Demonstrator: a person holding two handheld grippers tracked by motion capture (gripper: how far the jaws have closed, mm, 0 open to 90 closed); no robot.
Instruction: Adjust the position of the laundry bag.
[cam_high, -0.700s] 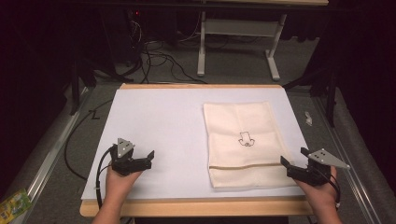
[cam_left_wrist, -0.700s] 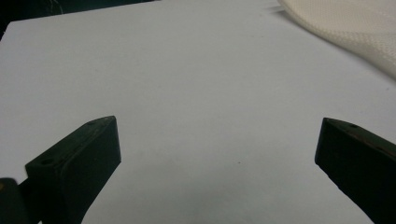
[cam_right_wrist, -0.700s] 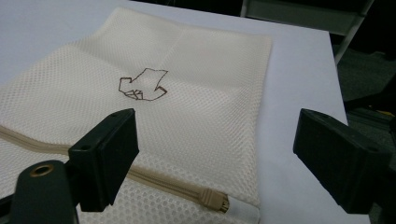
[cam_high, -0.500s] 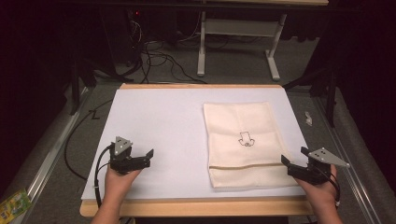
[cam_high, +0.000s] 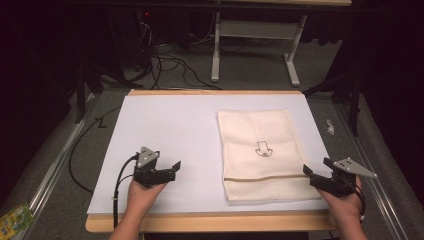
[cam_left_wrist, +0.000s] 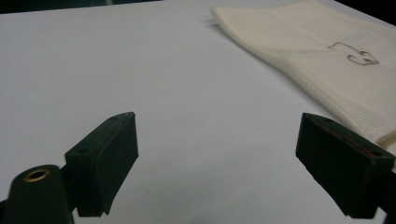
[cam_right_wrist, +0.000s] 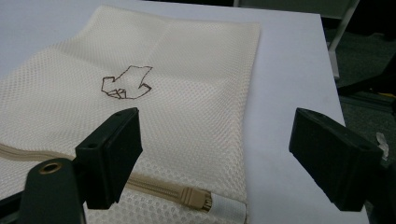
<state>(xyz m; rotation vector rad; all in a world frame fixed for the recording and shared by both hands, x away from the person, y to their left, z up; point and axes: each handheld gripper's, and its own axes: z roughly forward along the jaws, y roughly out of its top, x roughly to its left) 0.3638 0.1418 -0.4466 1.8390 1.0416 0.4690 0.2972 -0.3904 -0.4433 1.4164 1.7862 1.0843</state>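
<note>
A cream mesh bag (cam_high: 260, 150) lies flat on the right half of the white sheet (cam_high: 170, 130). It has a small brown stitched logo (cam_high: 262, 149) and a tan zipper (cam_high: 262, 177) across its near end. My left gripper (cam_high: 175, 169) rests open on the bare sheet, well left of the bag, jaws pointing toward it. In the left gripper view the gripper (cam_left_wrist: 219, 135) holds nothing and the bag (cam_left_wrist: 327, 60) lies ahead to the right. My right gripper (cam_high: 315, 167) is open at the bag's near right corner. In the right gripper view its jaws (cam_right_wrist: 215, 135) straddle the bag's right edge above the zipper pull (cam_right_wrist: 196, 198).
The sheet covers a wooden table whose front edge (cam_high: 210, 222) shows beneath my hands. Cables (cam_high: 165, 60) and a white desk frame (cam_high: 255, 45) lie on the floor beyond. A green packet (cam_high: 15, 220) lies on the floor at the left, a small white scrap (cam_high: 330, 125) at the right.
My left gripper has slid a little to the right toward the bag. The right gripper and the bag have stayed put.
</note>
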